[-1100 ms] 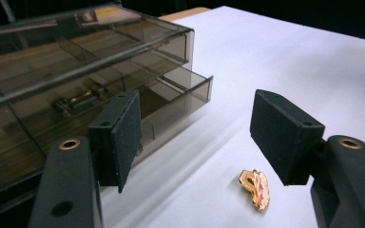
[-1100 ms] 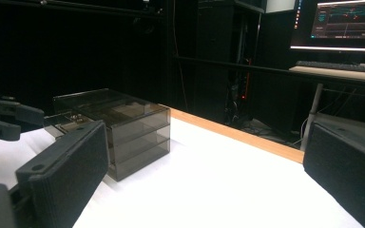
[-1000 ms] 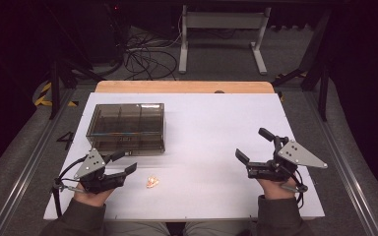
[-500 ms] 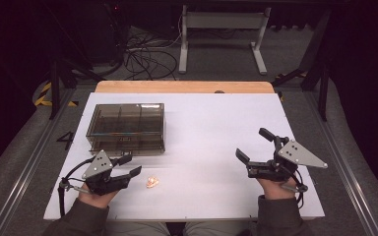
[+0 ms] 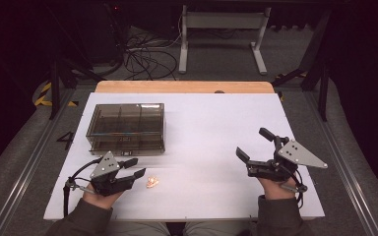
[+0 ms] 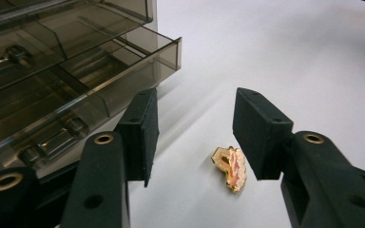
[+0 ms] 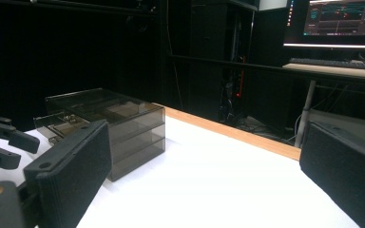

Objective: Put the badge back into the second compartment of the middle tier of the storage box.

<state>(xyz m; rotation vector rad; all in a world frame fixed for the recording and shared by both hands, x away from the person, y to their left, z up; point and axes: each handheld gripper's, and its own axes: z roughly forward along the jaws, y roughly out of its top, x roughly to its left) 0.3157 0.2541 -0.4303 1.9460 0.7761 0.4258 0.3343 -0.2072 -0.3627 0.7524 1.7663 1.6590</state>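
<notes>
A small gold and pink pin (image 5: 152, 182) lies on the white tabletop (image 5: 211, 123) near the front left. My left gripper (image 5: 134, 168) points at it from the left. In the left gripper view the pin (image 6: 230, 167) lies on the table between the pads of the left gripper (image 6: 197, 109), close to the right pad (image 6: 259, 133). The jaws have just been closing and neither pad touches the pin. A smoky clear drawer box (image 5: 126, 128) stands behind, with one drawer (image 6: 123, 61) pulled out. My right gripper (image 5: 251, 141) rests open and empty at the front right.
A wooden strip (image 5: 184, 86) edges the table's far side. Cables (image 5: 142, 59) and a metal stand (image 5: 221, 29) lie on the floor beyond. In the right gripper view, a lit monitor (image 7: 342, 19) and a keyboard (image 7: 328, 61) sit on another desk.
My left gripper has edged right toward the pin and its jaws have narrowed around it. The right gripper has stayed put.
</notes>
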